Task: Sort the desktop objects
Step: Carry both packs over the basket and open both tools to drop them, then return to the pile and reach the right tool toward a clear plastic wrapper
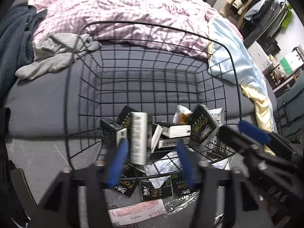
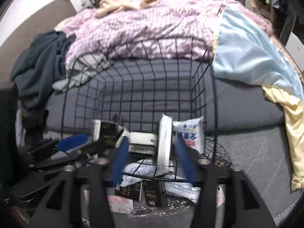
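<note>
two sets of tongs hang over the wire basket [image 1: 235, 79], and i take the views in turn.

left wrist view: my left gripper [image 1: 150, 161] stands well open. a silver-white packet [image 1: 138, 136] sits between its blue fingers [image 1: 118, 163] without either pad pressing it, so i judge it released, blurred as if dropping onto the black tissue packs [image 1: 203, 127] heaped at the near end of the basket. my right gripper [image 1: 247, 131] shows at the right, close to the basket's right rim. the risk i see: the packet could tip off the heap toward the near rim and catch on a wire there, since more packs [image 1: 153, 188] already lie on the grey floor [image 1: 38, 161] just outside.

right wrist view: my right gripper [image 2: 152, 159] is open too, a white packet [image 2: 164, 142] upright between its fingers, ungripped as far as i can tell, beside a white-and-blue bag [image 2: 190, 133]. my left gripper [image 2: 72, 142] crowds in from the left, so the two tongs could knock each other. the far half of the basket is bare and roomy; the bed edge [image 2: 152, 95] lies behind it.
</note>
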